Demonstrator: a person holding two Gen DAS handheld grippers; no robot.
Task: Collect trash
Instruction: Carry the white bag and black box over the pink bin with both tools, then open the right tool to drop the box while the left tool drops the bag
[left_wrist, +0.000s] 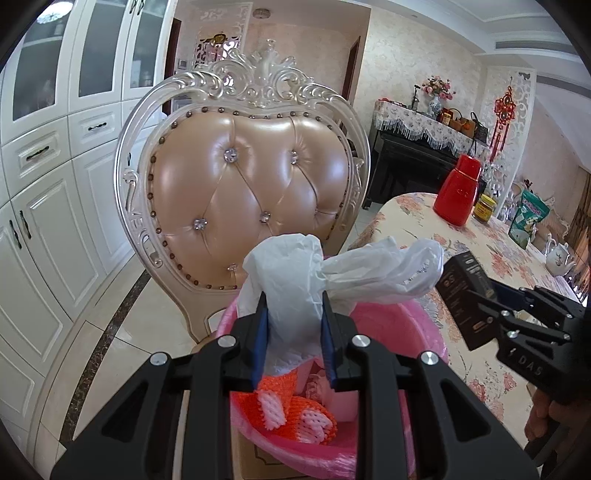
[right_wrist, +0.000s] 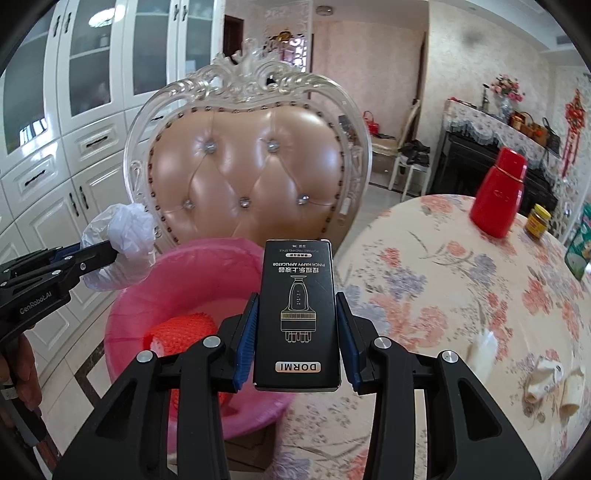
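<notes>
The left gripper (left_wrist: 294, 332) has its blue-padded fingers (left_wrist: 260, 339) closed on a crumpled white plastic bag (left_wrist: 295, 284), which hangs above the pink plastic-lined waste bin (left_wrist: 391, 325). The bag's lower end is hidden behind the fingers, and the gripper body covers the near half of the bin. The right gripper (right_wrist: 297, 339) clamps a black rectangular cardboard box printed "DORMI" (right_wrist: 297, 314) between its fingers (right_wrist: 245, 343), the box upright with its print upside down to the camera.

In the left wrist view the box (left_wrist: 461, 299) and right gripper (left_wrist: 476, 299) appear at the right edge, over the rim of the floral-patterned tabletop (left_wrist: 491, 254); the box is partly covered there. The right wrist view alone shows the left gripper (right_wrist: 110, 251) from the side, the bag (right_wrist: 122, 243) bulging round its tips just beside the bin's far-left rim (right_wrist: 207, 247), and blurred pale scraps of paper trash (right_wrist: 546, 380) on the tabletop (right_wrist: 424, 258). Both views show orange-and-white foam netting (left_wrist: 295, 413) lying in the bin.

The bin stands between the tabletop edge and a peach tufted chair with a carved pearly frame (left_wrist: 251, 184); its base is cut off. A red plastic flask (left_wrist: 458, 192) and a yellow-lidded jar (left_wrist: 485, 208) stand well back on the tabletop.
</notes>
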